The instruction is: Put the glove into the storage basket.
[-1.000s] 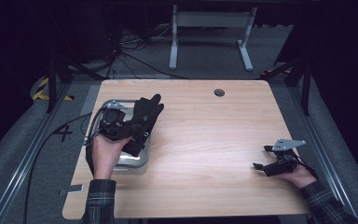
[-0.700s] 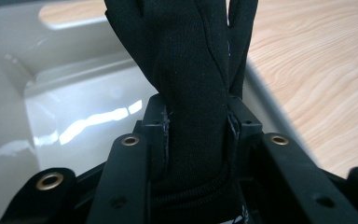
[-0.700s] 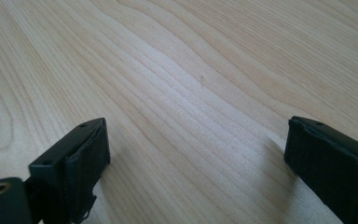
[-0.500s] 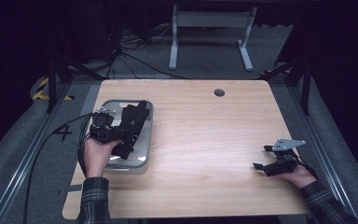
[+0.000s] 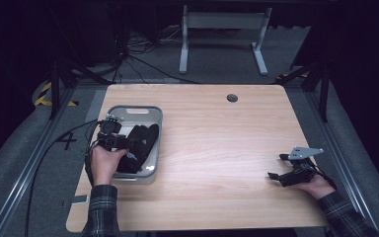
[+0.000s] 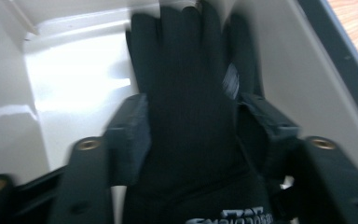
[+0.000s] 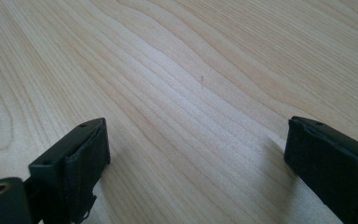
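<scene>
A black glove (image 5: 142, 142) lies in the grey plastic bin (image 5: 137, 109) at the table's left side. My left gripper (image 5: 126, 144) reaches down into that bin over the glove. In the left gripper view the glove (image 6: 186, 93) stretches away along the bin floor between the two pads (image 6: 129, 128), which stand just off its sides. The left gripper (image 6: 191, 123) has just been opening its jaws, and the glove is still between them. My right gripper (image 5: 275, 166) rests low at the table's right front, open, with bare wood between its jaws (image 7: 196, 144).
The wooden table (image 5: 217, 128) has a cable hole (image 5: 232, 98) near its far edge. A cable (image 5: 44, 158) trails from the left gripper off the table's left side. A white metal stand (image 5: 222, 22) sits on the floor beyond the table.
My left hand came down and left with the glove, from above the bin's right rim into the bin. Its jaws have spread apart. The right gripper stayed where it was.
</scene>
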Motion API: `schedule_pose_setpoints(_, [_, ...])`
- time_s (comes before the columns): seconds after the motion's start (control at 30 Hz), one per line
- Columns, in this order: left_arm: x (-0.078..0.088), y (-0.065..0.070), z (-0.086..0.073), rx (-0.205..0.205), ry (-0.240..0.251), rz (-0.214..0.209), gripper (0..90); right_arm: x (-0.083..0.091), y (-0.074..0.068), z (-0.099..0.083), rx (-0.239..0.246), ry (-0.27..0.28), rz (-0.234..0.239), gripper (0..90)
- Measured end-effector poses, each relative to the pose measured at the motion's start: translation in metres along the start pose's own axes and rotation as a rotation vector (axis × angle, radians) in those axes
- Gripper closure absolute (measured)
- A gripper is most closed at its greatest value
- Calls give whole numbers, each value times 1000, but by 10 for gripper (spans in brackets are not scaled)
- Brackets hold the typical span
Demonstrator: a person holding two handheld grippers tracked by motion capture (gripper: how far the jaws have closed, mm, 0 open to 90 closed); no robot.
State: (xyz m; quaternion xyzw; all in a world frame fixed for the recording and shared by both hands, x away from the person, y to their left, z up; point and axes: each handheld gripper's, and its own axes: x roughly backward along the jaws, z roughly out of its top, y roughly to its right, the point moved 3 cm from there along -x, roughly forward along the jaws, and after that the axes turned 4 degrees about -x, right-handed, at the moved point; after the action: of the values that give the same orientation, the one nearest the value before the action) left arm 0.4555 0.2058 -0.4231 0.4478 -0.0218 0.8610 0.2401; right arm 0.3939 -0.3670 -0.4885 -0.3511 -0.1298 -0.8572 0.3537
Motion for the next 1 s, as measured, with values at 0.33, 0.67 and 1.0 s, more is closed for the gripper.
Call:
schedule_pose_setpoints(0.33, [12, 13, 7, -50, 62, 24, 194, 0, 0, 0, 0, 0, 0, 71])
schedule_pose_setpoints(0.67, [17, 48, 23, -113, 107, -42, 161, 0, 0, 0, 0, 0, 0, 71])
schedule_pose_setpoints(1.0, [8, 89, 26, -179, 134, -113, 157, 0, 0, 0, 0, 0, 0, 70])
